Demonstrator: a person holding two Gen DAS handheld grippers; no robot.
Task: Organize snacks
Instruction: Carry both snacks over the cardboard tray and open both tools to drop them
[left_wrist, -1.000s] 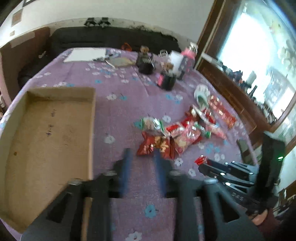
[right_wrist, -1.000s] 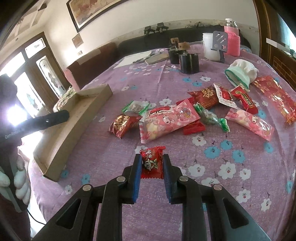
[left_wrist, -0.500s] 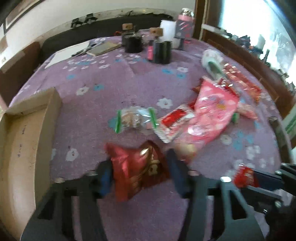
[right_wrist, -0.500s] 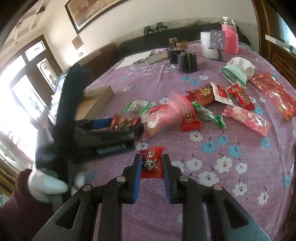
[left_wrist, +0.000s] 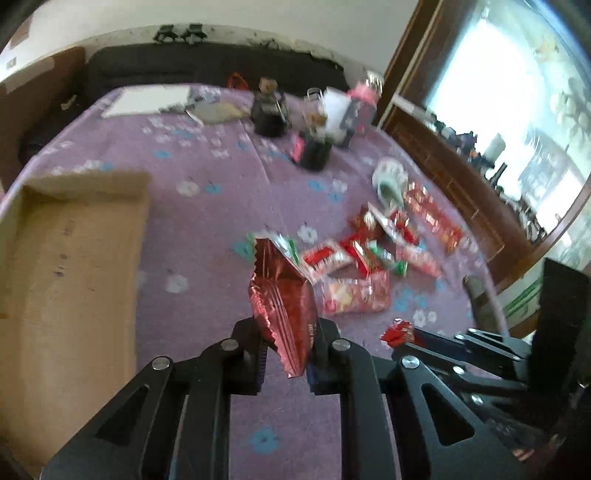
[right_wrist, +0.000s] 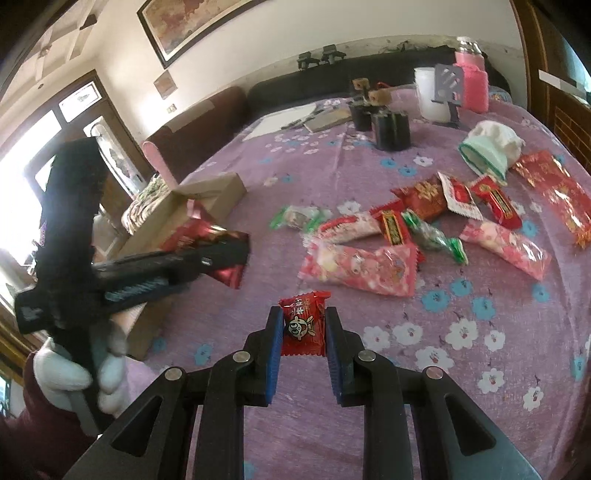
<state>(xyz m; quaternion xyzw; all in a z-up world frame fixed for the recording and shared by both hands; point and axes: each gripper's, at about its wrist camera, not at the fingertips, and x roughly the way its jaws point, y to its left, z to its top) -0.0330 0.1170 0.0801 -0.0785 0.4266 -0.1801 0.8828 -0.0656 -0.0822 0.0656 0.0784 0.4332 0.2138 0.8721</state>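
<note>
- Two hand-held grippers each carry a snack above a purple flowered tablecloth (right_wrist: 480, 369); both point forward and steeply down at the table.
- The left gripper (left_wrist: 286, 354) pinches a shiny red foil packet (left_wrist: 282, 295). Its jaws have just been closing, and the packet is now clamped between them, standing up out of the jaws with its long axis running away from the camera.
- The open cardboard box (left_wrist: 70, 266) lies to the left of that gripper, just beside it, its long side running away from the camera along the table edge. The left hand is by far the nearer one to it.
- In the right wrist view, the left gripper (right_wrist: 236, 254) hangs in front of the box (right_wrist: 218, 192), gripped by a white-gloved hand (right_wrist: 77, 373) in a dark red sleeve.
- The right gripper (right_wrist: 304, 332) is pressed shut on a small red candy (right_wrist: 303, 325) with a cartoon face. It is held clear of the cloth, nearer the person than the pile.
- The remaining snack pile (right_wrist: 424, 229), red, pink and green wrappers, lies ahead and to the right of both grippers, well apart from the box.
- Judged from this, the coming move is a sideways carry to the left, over the box wall.
</note>
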